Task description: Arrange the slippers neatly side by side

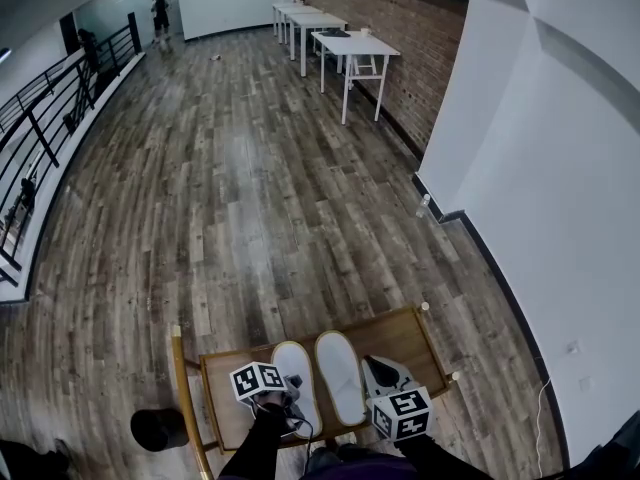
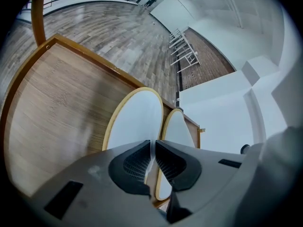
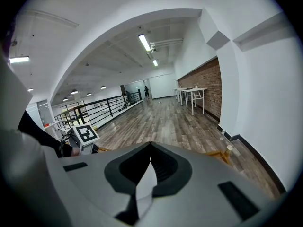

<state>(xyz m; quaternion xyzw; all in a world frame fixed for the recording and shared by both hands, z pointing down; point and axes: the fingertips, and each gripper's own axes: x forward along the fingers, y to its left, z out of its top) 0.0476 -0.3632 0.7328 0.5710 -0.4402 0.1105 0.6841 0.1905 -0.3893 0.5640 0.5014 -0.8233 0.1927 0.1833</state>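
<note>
Two white slippers, left slipper (image 1: 293,366) and right slipper (image 1: 338,373), lie flat on the wooden table (image 1: 405,330). They sit side by side, long axes parallel, running 6 to 12. Left gripper (image 2: 152,159) pinches the left slipper's 6 o'clock end. Right gripper (image 3: 150,150) is at 3 o'clock of the pair, jaws pressed together, empty.
</note>
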